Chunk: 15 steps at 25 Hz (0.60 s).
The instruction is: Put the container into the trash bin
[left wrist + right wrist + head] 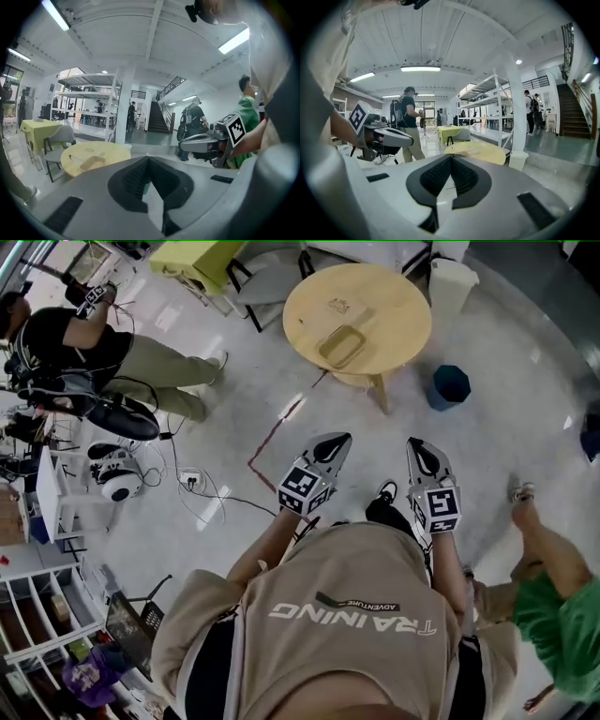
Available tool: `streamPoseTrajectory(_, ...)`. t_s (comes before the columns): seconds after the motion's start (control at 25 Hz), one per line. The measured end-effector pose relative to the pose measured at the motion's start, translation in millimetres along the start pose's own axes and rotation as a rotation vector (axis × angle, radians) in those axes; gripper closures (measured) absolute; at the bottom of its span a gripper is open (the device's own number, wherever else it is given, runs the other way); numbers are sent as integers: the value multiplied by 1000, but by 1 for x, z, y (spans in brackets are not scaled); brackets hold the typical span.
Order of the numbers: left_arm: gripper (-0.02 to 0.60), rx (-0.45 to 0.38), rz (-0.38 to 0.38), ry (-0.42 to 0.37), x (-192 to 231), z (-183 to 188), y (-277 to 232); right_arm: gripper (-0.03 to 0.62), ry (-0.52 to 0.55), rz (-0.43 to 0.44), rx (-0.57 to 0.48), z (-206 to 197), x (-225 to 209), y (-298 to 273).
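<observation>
Now, grippers: we are holding left gripper and right gripper closed, empty, awaiting approach.
Container: lying on worktop.

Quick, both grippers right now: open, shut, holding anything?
Left gripper: shut, jaws together, holding nothing.
Right gripper: shut, jaws together, holding nothing.

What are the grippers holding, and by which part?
Nothing is held. The left gripper and the right gripper are both shut and empty; the container lies on the round table.
</observation>
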<state>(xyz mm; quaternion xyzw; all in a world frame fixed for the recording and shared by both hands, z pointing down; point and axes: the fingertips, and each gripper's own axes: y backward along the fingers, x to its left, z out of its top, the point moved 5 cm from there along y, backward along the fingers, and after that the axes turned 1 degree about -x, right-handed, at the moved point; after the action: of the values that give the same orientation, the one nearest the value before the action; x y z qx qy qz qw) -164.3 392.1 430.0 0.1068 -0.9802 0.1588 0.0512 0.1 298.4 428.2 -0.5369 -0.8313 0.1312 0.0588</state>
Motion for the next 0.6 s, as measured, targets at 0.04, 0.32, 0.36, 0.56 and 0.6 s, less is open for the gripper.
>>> streamPoseTrajectory(0.04, 580, -4, 5, 16, 2, 4, -10, 595, 0, 7, -1, 1, -11, -4)
streamPoseTrajectory(0.32, 580, -19, 124, 70, 19, 20, -59, 595, -14, 85, -1, -1, -65, -33)
streamPoseTrajectory(0.36, 580, -13, 129, 71, 20, 20, -61, 594, -8, 96, 3, 0, -67, -36)
streamPoseTrajectory(0.56, 580, -2, 163, 93, 33, 22, -76, 595, -8, 141, 23, -4, -82, -54)
streamPoseTrajectory(0.6, 580, -3, 166, 95, 35, 23, -79, 595, -11, 135, 20, -5, -86, -56)
